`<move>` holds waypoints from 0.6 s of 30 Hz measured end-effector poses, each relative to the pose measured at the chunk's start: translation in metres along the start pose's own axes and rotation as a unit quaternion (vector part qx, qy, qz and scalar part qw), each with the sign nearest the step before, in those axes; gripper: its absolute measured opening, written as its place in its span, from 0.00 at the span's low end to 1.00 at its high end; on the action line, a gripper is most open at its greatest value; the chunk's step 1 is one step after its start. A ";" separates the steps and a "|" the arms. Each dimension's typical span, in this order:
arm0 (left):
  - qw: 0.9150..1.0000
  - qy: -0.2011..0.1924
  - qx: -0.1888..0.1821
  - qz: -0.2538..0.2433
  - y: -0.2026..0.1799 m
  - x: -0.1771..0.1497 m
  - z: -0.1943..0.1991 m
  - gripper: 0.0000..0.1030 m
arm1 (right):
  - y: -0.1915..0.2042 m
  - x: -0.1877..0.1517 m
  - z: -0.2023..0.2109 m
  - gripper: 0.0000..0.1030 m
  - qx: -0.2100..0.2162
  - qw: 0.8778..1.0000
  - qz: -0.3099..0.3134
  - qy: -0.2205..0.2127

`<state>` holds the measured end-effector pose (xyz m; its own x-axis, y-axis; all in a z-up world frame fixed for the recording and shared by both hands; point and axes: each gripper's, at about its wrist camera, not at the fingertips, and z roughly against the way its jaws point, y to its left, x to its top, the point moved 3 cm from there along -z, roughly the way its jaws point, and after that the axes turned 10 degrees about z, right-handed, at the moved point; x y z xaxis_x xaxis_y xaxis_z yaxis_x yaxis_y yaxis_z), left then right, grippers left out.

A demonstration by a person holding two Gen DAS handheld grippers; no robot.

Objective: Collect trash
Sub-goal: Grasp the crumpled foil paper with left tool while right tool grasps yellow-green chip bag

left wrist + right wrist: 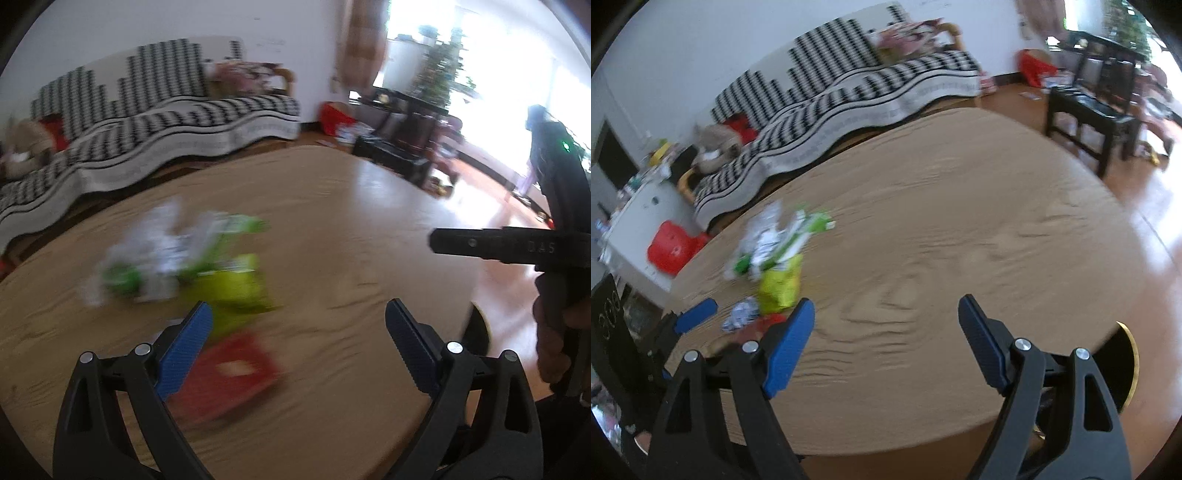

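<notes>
Trash lies on a round wooden table (351,229). A white and green crumpled wrapper (162,254) lies beyond a yellow-green packet (236,291) and a red packet (232,373). My left gripper (299,343) is open, just above the table, with the red packet by its left finger. In the right wrist view the white-green wrapper (779,240), the yellow-green packet (779,284), a small blue-white crumpled piece (740,315) and the red packet (764,325) lie left of my open, empty right gripper (886,328). The left gripper's blue pad (696,314) shows at the left.
A sofa with a black and white cover (849,96) stands behind the table. A dark bench (1089,114) and a red bag (1034,68) are at the back right. A red object (670,251) sits on the floor left. A black round bin with a yellow rim (1123,369) sits beside the table.
</notes>
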<state>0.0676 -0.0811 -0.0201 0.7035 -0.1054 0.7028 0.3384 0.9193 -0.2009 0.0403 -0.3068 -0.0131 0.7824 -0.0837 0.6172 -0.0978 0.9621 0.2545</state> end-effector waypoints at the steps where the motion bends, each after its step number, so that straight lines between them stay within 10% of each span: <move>1: 1.000 -0.002 0.008 0.006 0.012 0.001 0.004 0.89 | 0.010 0.002 -0.007 0.75 0.008 1.000 0.006 0.003; 18: 0.997 0.037 0.062 0.031 0.117 -0.019 -0.036 0.89 | 0.114 0.016 -0.128 0.75 0.103 0.992 0.024 0.075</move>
<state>0.1163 0.0147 -0.0817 0.7661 -0.0704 0.6388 0.2169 0.9640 -0.1539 0.1204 -0.1653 -0.0699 0.8545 0.0156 0.5193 -0.2495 0.8890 0.3839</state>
